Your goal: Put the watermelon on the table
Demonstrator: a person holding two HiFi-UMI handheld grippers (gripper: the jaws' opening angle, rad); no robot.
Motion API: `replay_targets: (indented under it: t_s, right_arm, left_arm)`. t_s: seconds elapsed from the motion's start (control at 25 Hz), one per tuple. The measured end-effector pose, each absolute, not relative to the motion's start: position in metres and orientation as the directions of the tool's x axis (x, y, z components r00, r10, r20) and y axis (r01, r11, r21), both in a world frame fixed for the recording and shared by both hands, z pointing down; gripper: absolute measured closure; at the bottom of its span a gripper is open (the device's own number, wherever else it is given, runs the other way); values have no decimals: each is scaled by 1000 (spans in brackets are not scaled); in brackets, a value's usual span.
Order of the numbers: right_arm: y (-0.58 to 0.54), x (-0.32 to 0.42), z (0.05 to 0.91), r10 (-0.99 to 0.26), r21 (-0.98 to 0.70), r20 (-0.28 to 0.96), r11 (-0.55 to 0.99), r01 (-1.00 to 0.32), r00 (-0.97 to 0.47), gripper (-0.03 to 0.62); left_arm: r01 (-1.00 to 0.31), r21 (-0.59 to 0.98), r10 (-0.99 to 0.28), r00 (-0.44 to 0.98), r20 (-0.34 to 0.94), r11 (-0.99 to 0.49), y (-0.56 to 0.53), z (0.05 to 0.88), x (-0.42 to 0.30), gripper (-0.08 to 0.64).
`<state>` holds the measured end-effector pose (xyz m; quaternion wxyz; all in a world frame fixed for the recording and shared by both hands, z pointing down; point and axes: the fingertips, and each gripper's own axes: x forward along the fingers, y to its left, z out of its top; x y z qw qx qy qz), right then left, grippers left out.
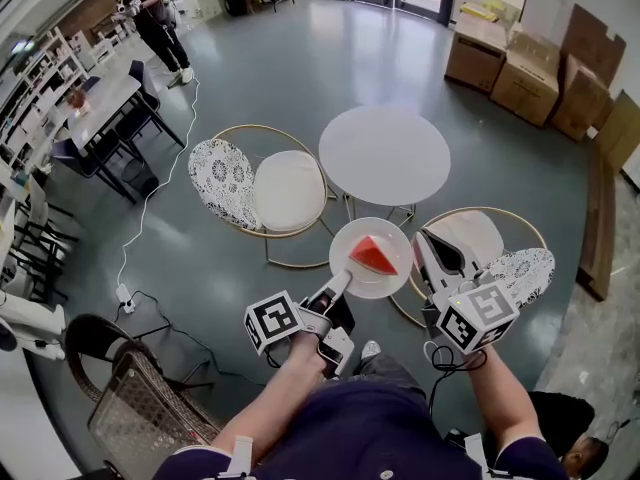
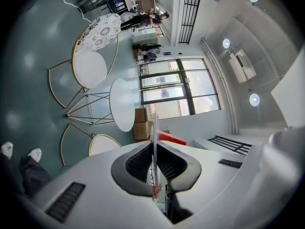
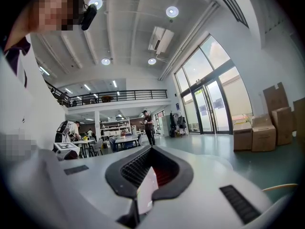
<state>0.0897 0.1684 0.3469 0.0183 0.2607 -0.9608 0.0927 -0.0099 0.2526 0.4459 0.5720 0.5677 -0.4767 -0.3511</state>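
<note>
Head view: plate [image 1: 352, 240] near table [image 1: 385, 153] edge

Two gold-framed chairs, one [image 1: 288, 190] at left and one [image 1: 470, 236] at right, have white seats and lacy backs. Cardboard boxes [image 1: 525, 76] sit stacked by the far-right wall. A person [image 1: 158, 18] stands at the upper left beside a grey desk [image 1: 100, 108]. A white cable [image 1: 150, 193] snakes to a power strip [image 1: 125, 295] near a wicker chair [image 1: 135, 408].

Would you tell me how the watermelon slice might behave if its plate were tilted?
The watermelon slice lies loose on the smooth white plate, so it would probably slide. It rests on a flat side, so rolling seems unlikely.
</note>
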Motion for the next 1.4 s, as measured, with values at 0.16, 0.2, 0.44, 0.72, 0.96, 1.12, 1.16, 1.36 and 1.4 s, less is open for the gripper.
replay_targets:
  t_s: [0.16,0.2,0.44,0.72,0.96,1.12,1.16,1.36,1.4]
  right_arm:
    - [137,90,344,-491,-168,78,852,-497,-868,588]
    - [128,92,344,-489,-170,76,852,-495,-869,588]
    - [92,99,343,-468,-171,83,863,-476,-880,588]
    - [64,96,352,-465,-194,82,860,-472,-881,588]
    - [34,87,360,-474,-203,92,852,-482,-876,588]
    - [11,80,360,-496,-200,96,840,-505,-863,588]
    - [5,77,361,-502,-197,100,837,-511,-859,588]
    - [-23,54,368,-534,-174,120,819,-547,-837,588]
    - [-30,49,370,-541,-172,126,814,-555,-832,588]
  left_arm:
    - [-138,985,-947,290,141,104,223,443,-10,543]
    - [-138,985,-948,285,142,106,216,443,-9,543]
    - [-135,985,-955,258,144,112,181,439,-1,543]
    - [-129,984,-958,246,149,120,157,443,-6,543]
    - [-124,983,-956,246,163,135,128,453,-18,543]
    - [-121,983,-950,268,163,135,101,457,-27,543]
    - [-123,983,-948,275,163,133,95,460,-30,543]
    - [-130,983,-938,305,166,132,60,476,-56,543]
    - [-128,983,-935,312,169,135,52,479,-61,543]
